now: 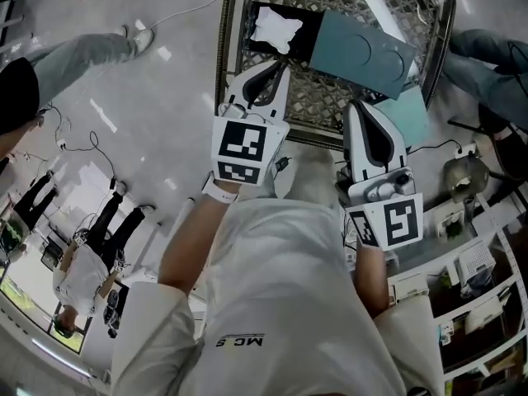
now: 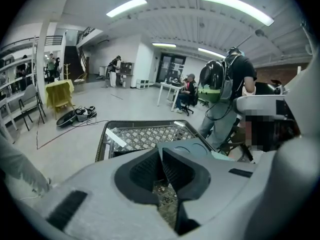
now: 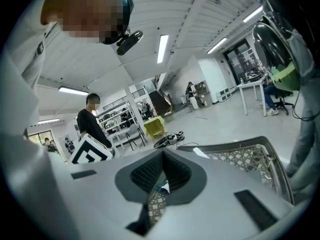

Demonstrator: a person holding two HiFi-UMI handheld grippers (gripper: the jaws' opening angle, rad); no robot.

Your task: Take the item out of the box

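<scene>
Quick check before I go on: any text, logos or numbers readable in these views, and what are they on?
"MC S", roughly; small and upside down in the head view: on the person's white shirt.
Marker cubes: black-and-white square patterns only, no words.
Teal box: no readable print.

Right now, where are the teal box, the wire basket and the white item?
teal box [image 1: 363, 54]: head view, middle of its top face.
wire basket [image 1: 223, 48]: head view, its left rim.
white item [image 1: 276, 30]: head view, its middle.

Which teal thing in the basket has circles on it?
The darker teal box, lying on top; the paler teal piece under its corner looks plain.
</scene>
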